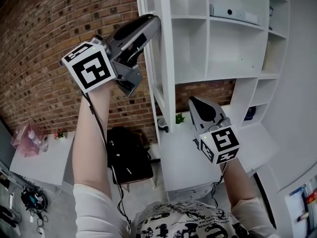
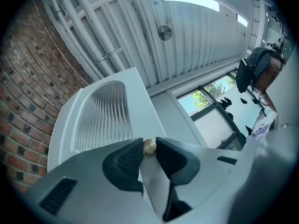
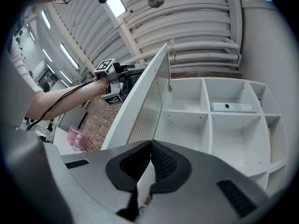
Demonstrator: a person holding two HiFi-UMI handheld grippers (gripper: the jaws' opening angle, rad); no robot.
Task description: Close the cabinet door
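No words, brand names or numbers can be read in any view. Only black-and-white square code patterns are shown on the marker cube (image 1: pixel 89 69) of the left gripper (image 1: pixel 152 23) and on that of the right gripper (image 1: pixel 193 101). The black print on the white garment (image 1: pixel 188 224) cannot be made out as lettering.

Brick wall (image 1: pixel 44 43): behind and left of the left claw (image 1: pixel 154 23).
Black bag (image 1: pixel 130 155): well below that claw.
Pink box (image 1: pixel 27 137): on white tabletop (image 1: pixel 47 165), far lower left.
Small green plant (image 1: pixel 180 118): just left of the right claw (image 1: pixel 192 102).
White device (image 1: pixel 233 15): high above the right claw.
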